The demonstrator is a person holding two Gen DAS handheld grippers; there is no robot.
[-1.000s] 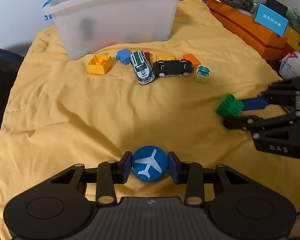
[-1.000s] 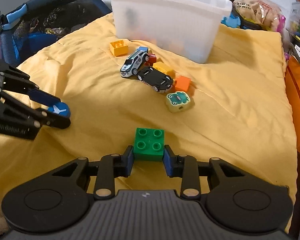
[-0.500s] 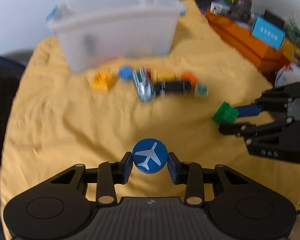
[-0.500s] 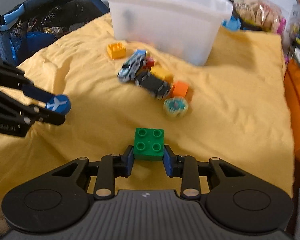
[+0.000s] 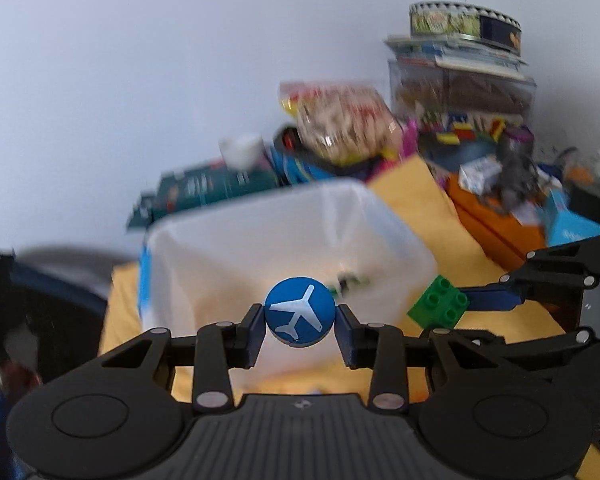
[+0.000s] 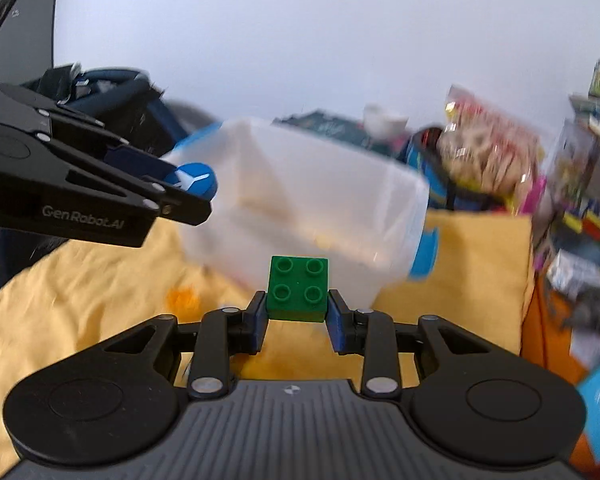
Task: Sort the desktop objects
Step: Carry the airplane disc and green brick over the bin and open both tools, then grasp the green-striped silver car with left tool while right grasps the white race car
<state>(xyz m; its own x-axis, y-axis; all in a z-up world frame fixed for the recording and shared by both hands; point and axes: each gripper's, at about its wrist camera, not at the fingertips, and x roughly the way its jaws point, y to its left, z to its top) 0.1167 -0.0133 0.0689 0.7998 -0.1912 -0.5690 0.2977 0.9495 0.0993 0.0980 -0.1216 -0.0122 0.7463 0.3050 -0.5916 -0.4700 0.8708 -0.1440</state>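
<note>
The left gripper [image 5: 300, 322] clamps a blue disc with a white aeroplane [image 5: 300, 311] between its pads. The right gripper [image 6: 298, 310] clamps a green four-stud brick [image 6: 298, 286] between its pads. Both items hang in the air just before the near rim of the translucent plastic bin [image 5: 260, 232]. The bin stands on a yellow cloth [image 6: 80, 280], near its far edge. The background is blurred.
</note>
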